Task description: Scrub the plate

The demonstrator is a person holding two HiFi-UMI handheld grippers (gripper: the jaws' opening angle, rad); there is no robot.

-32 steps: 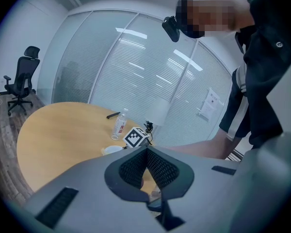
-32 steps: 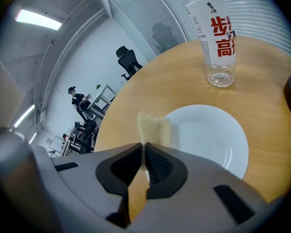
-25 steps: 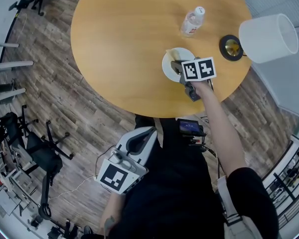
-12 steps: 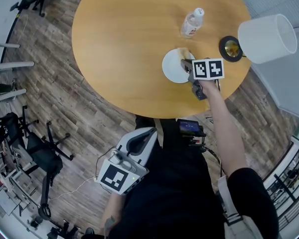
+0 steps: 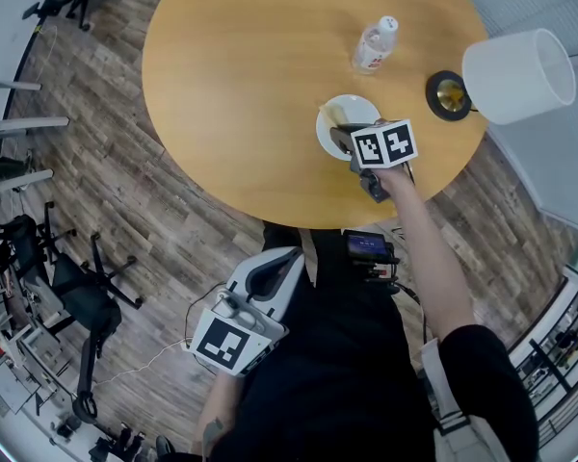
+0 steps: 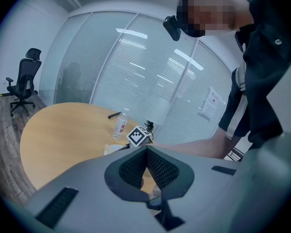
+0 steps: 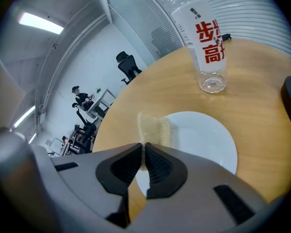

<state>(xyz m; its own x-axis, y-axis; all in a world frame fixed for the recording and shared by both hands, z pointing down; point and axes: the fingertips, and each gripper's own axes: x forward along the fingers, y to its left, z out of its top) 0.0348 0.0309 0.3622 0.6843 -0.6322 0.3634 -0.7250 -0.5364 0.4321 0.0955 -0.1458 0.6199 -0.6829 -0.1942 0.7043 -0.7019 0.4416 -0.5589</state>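
Head view: the plate (image 5: 354,109) sits on the table (image 5: 231,85) near its edge, with the right gripper (image 5: 341,137) over it. Left gripper view: the left gripper (image 6: 146,152) has its jaws together on nothing and is not needed. Right gripper view: the jaws pinch a sponge (image 7: 155,130) at the plate's rim, likely for scrubbing.

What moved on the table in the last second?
The right gripper, shut on the sponge, slid right across the plate, then back left. The plate, the bottle, the lamp and the left gripper stayed put.
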